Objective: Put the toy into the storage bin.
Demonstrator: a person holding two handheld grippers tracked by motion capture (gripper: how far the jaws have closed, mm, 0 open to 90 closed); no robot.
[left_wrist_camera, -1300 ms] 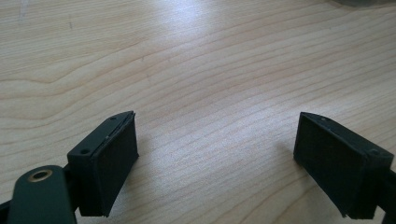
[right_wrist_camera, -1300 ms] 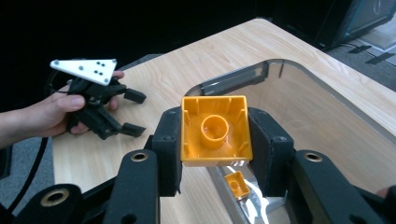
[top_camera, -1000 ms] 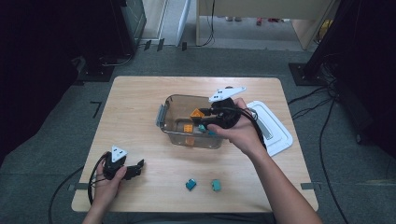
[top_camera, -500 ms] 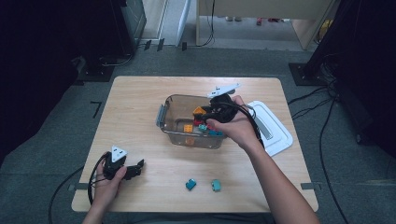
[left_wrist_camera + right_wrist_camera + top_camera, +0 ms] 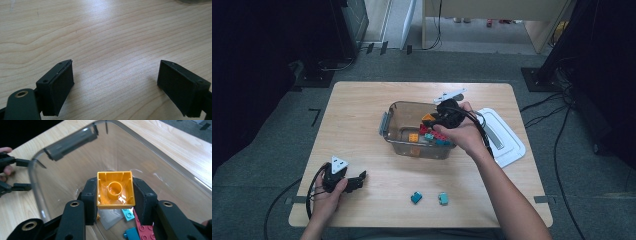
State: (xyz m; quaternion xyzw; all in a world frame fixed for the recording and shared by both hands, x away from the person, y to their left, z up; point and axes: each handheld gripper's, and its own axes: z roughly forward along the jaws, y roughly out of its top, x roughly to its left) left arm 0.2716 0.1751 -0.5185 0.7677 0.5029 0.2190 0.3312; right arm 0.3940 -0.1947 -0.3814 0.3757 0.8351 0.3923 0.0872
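Over the clear bin [image 5: 160,152], R gripper [image 5: 115,195] clamps orange block [image 5: 115,191]; L gripper [image 5: 115,87] open.

Bricks [image 5: 432,134] lie in the bin [image 5: 388,120]; lid [image 5: 507,137] at right.

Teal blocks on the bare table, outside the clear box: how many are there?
2. One teal block lies near the table's front edge, and a second, lighter teal block lies just to its right. More teal pieces are inside the clear box, partly hidden by the right hand.
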